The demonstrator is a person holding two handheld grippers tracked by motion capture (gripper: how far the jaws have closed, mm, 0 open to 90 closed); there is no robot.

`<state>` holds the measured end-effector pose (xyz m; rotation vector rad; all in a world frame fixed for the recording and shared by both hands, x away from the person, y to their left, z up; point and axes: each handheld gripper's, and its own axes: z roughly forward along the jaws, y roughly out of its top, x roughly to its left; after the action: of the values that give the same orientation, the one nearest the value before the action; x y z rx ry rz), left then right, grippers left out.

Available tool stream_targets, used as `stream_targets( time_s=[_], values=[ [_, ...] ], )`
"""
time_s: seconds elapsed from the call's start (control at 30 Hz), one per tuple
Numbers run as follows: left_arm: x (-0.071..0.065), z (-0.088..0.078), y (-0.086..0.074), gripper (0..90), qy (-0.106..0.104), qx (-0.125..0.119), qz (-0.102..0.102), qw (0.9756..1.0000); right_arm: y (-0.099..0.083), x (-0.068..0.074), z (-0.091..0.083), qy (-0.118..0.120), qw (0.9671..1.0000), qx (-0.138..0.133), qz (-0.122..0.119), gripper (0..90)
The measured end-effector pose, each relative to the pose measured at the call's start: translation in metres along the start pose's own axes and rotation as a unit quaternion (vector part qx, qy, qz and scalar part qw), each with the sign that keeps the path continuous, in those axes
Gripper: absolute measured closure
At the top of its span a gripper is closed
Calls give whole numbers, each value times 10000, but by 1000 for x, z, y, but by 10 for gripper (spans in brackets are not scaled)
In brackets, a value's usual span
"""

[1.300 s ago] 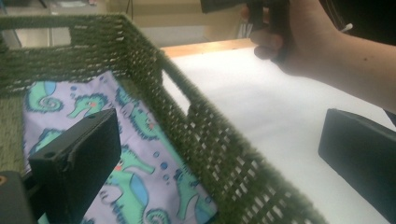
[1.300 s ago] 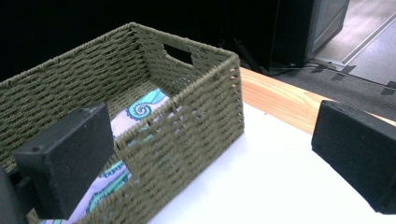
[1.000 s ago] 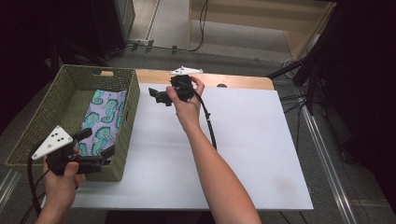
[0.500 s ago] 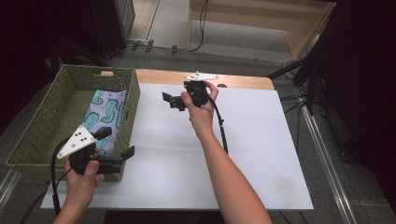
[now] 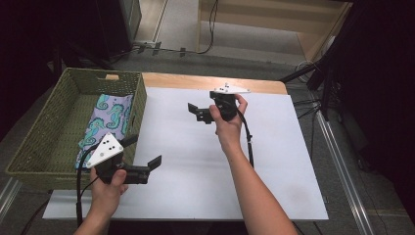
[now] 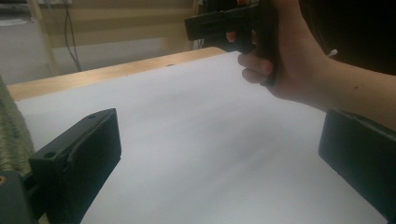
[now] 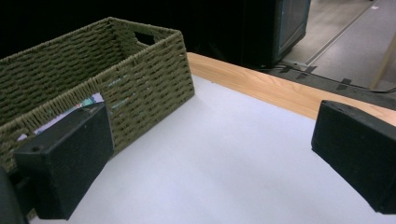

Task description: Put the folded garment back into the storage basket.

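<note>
Both your grippers, left gripper (image 5: pixel 144 152) and right gripper (image 5: pixel 195 111), have pulled back from the basket (image 5: pixel 54 147) over the white surface (image 5: pixel 195 166), jaws wide and empty, the seahorse cloth (image 5: pixel 105 120) lying inside, so the putting-away looks done.

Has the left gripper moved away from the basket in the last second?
Yes. The left gripper has swung right, off the basket's near corner and out over the white table.

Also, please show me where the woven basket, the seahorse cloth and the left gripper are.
woven basket (image 5: pixel 141 100), high view, on its right wall.
seahorse cloth (image 5: pixel 105 120), high view, on the middle of the fabric.
left gripper (image 5: pixel 145 152), high view, midway between its open jaws.
</note>
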<state>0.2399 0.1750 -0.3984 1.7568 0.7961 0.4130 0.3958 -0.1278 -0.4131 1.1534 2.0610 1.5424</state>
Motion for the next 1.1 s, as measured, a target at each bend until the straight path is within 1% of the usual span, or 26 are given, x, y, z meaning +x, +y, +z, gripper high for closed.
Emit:
stream_targets(
  time_s=[0.17,0.33,0.53,0.6,0.77,0.87,0.97,1.1],
  values=[
    [-8,11,-2,0,-54,20,33,10000,-9,-6,-20,-72,10000,-54,8,0],
    [-16,19,-2,0,-121,-30,55,9999,-19,-13,-40,-160,9998,-98,-7,0],
    [-22,28,-5,0,-179,-18,66,9998,-33,-18,-60,-242,9996,-109,-59,0],
    [-24,32,-8,0,-188,-25,66,9998,-37,-20,-65,-241,9996,-126,-36,0],
    [-26,39,-16,0,-194,12,69,9998,-49,-23,-80,-320,9994,-110,-64,0],
    [-25,41,-21,0,-190,24,53,9998,-57,-26,-89,-360,9992,-124,-78,0],
    [-24,43,-25,0,-139,55,52,9999,-64,-27,-97,-411,9990,-133,-83,0],
    [-22,44,-31,0,-124,58,15,9999,-76,-29,-106,-506,9985,-117,-152,0]
  ],
)
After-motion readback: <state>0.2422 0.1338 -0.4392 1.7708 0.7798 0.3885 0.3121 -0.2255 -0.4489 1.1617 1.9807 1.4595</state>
